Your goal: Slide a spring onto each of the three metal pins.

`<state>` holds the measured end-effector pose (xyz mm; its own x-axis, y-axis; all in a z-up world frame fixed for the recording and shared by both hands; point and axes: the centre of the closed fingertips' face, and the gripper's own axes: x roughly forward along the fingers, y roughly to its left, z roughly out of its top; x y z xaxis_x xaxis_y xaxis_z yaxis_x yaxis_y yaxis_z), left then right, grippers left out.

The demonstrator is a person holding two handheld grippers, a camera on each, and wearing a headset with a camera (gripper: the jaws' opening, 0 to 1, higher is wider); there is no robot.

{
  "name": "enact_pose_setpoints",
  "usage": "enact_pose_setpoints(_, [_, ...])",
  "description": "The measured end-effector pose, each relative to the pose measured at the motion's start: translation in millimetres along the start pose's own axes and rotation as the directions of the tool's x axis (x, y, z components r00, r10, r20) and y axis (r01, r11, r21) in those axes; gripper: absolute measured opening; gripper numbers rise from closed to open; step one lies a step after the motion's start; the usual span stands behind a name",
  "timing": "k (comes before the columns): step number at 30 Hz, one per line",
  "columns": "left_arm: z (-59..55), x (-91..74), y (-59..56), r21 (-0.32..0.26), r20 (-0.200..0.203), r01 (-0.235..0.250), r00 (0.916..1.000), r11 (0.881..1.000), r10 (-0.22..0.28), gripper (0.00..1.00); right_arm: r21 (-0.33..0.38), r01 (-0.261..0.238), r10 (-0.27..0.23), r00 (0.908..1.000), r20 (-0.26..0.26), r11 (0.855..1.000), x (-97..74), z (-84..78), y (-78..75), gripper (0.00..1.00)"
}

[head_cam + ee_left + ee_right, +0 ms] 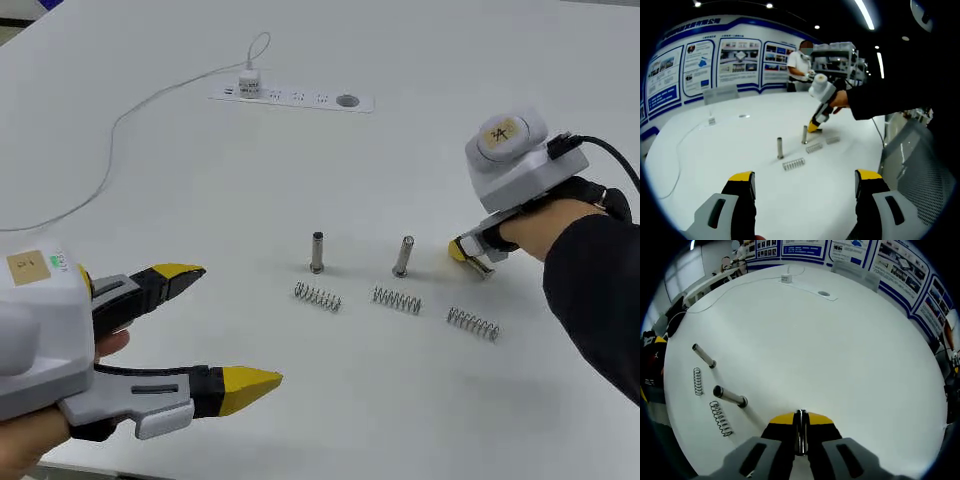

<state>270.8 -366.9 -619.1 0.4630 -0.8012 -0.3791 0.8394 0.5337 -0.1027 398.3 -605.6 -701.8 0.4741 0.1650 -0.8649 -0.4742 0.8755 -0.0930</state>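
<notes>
Two metal pins stand upright on the white table, the left pin and the middle pin. Three springs lie flat in front of them: left spring, middle spring, right spring. My right gripper is shut on a third pin, low over the table just right of the middle pin. My left gripper is open and holds nothing, well short of the springs at the near left.
A white power strip with a plugged-in charger lies at the far side, its cable running off to the left. A person stands at shelves beyond the table.
</notes>
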Motion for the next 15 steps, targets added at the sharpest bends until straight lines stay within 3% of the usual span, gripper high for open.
enact_pose_setpoints(3, [0.7, -0.1, -0.3, 0.001, 0.0, 0.002, 1.0, 1.0, -0.002, 0.83, 0.021, -0.022, 0.022, 0.9997, 0.012, 1.0, -5.9, 1.4, 4.7, 0.09])
enact_pose_setpoints(15, [6.2, -0.2, -3.1, 0.014, 0.011, 0.009, 0.9999, 1.0, -0.009, 0.83, 0.031, -0.011, 0.008, 0.9955, 0.095, 0.999, -37.1, 6.3, 10.5, 0.09])
